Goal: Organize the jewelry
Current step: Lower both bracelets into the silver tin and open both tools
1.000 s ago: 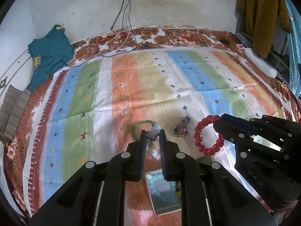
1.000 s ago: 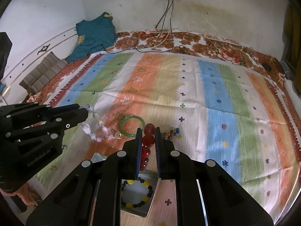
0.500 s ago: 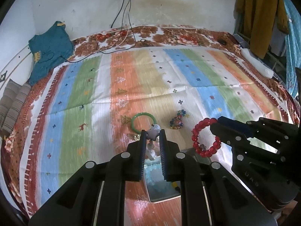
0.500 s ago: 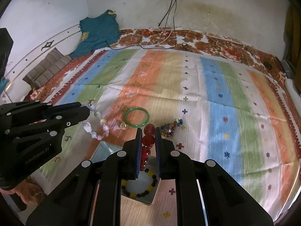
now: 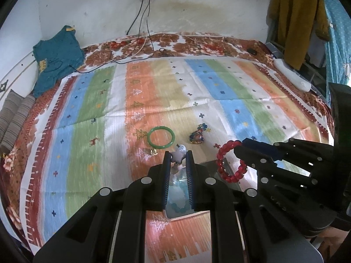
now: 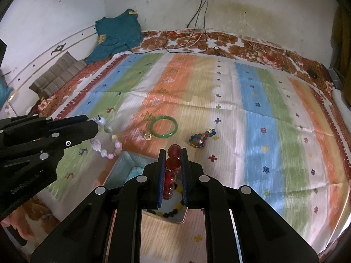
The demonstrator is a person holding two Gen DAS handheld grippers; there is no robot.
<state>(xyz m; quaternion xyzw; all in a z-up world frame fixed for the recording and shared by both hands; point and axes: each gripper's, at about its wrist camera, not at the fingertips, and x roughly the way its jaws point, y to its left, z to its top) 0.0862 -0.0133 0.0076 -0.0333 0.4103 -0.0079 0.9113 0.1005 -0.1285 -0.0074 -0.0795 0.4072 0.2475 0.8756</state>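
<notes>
My left gripper (image 5: 178, 156) is shut on a pale pink-and-white bead bracelet (image 6: 104, 140), which hangs from its tip above the left part of a shallow metal tray (image 6: 119, 167). My right gripper (image 6: 173, 153) is shut on a red bead bracelet (image 5: 230, 162) and holds it above the same tray (image 5: 216, 167). In the tray lie a pale blue bead bracelet (image 5: 178, 199) and a yellow-and-black bead bracelet (image 6: 175, 210). On the striped cloth beyond lie a green bangle (image 5: 161, 137), a small gold piece (image 5: 153, 152) and a multicoloured bead cluster (image 5: 197, 134).
The striped cloth (image 5: 197, 92) covers a bed with a flowered sheet. A teal shirt (image 5: 54, 59) and striped cushions (image 5: 13, 114) lie at the far left. Black and white cables (image 5: 140, 50) run down from a wall socket. Clothes (image 5: 291, 19) hang at the right.
Both grippers have pulled back toward me and risen with their bracelets still held. The green bangle and bead cluster now sit farther ahead, and the tray lies under the fingertips.
</notes>
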